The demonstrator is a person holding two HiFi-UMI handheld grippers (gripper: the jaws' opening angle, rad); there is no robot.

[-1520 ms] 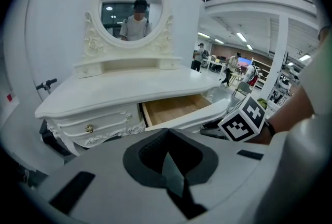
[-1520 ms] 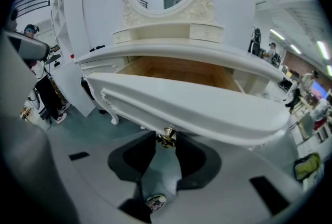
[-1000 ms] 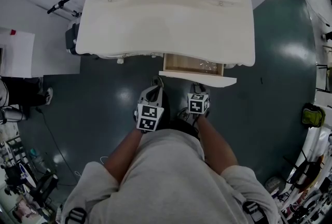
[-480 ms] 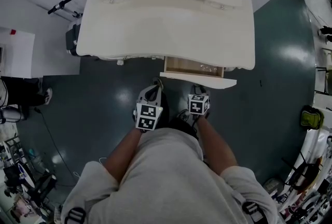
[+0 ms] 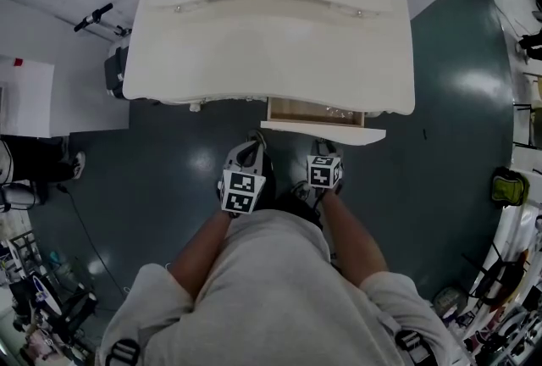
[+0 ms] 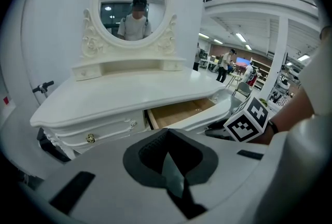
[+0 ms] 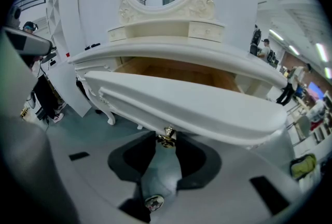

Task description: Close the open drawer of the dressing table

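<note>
Right gripper (image 7: 166, 143) has its jaws clamped on the gold knob (image 7: 166, 137) of the open drawer (image 7: 197, 106), set partway wide, holding nothing else. Left gripper (image 6: 166, 135) has its jaws together and empty, and sits just left of the drawer front. Drawer sits under the dressing table (image 5: 271, 42) top, right of centre, sticking out a little. Its long axis runs side to side, and closing travel is straight away from the right gripper. Front is white and curved, with bare wood inside.

drawer (image 5: 322, 132) juts before dressing table (image 5: 271, 42); knob (image 7: 166, 138) between right gripper's (image 7: 165, 141) fingers (image 7: 132, 158)
</note>
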